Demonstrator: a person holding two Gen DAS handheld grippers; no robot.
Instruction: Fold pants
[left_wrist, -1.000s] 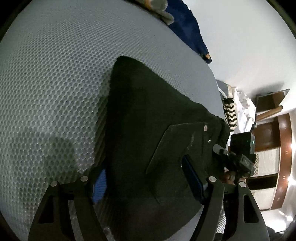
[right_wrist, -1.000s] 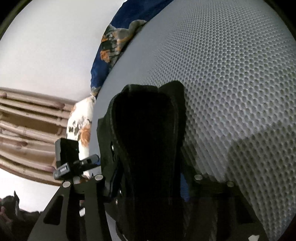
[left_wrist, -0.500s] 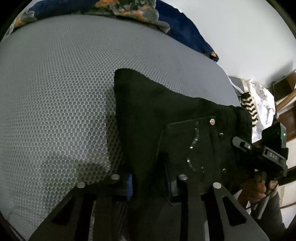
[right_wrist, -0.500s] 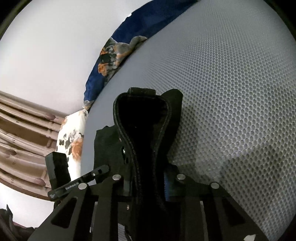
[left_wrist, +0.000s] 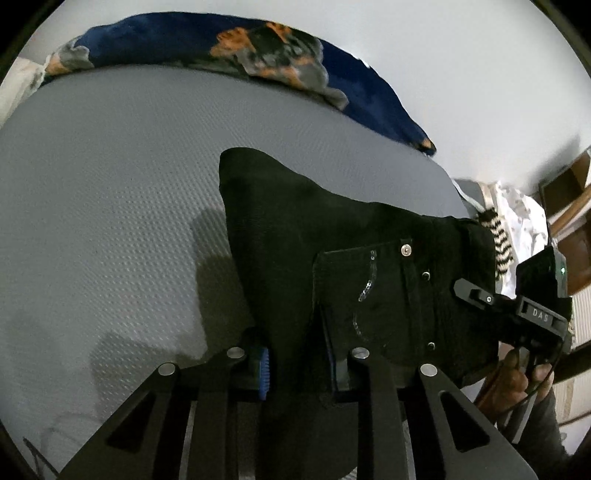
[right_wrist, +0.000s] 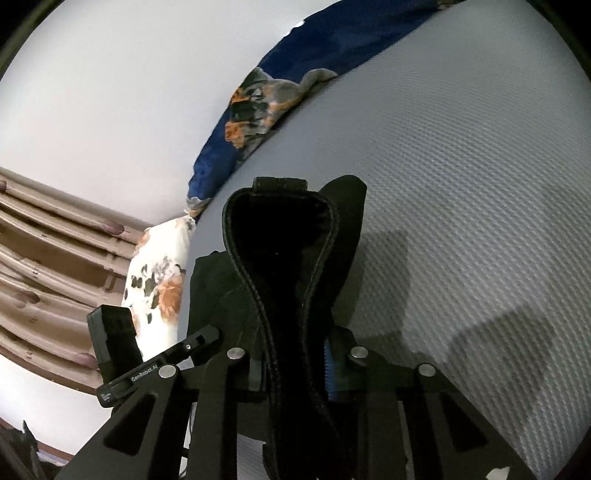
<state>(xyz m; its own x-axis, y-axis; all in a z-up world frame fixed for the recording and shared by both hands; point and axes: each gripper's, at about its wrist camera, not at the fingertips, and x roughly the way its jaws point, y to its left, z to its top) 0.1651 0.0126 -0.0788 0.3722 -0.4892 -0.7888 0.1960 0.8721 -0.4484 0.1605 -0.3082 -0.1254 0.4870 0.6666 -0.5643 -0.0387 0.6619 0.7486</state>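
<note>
The black pants (left_wrist: 317, 236) hang lifted above the grey mesh mattress (left_wrist: 110, 206), back pocket with rivets facing me. My left gripper (left_wrist: 299, 369) is shut on the pants' near edge beside the pocket. In the left wrist view the right gripper (left_wrist: 517, 310) holds the waistband end at the right. In the right wrist view my right gripper (right_wrist: 295, 369) is shut on the pants' stitched waistband (right_wrist: 277, 251), which loops upward between the fingers. The left gripper (right_wrist: 155, 369) shows at the lower left there. The pants' lower part is hidden below both grippers.
A dark blue patterned blanket (left_wrist: 258, 48) lies along the mattress's far edge by the white wall. A white floral pillow (right_wrist: 159, 280) and brown wooden headboard (right_wrist: 44, 258) stand at one end. A black-and-white striped cloth (left_wrist: 498, 240) sits off the mattress's side.
Both grippers closed on the pants, then rose and tilted up with them. More of the blanket and wall came into view, and the pants hang higher off the mattress.
</note>
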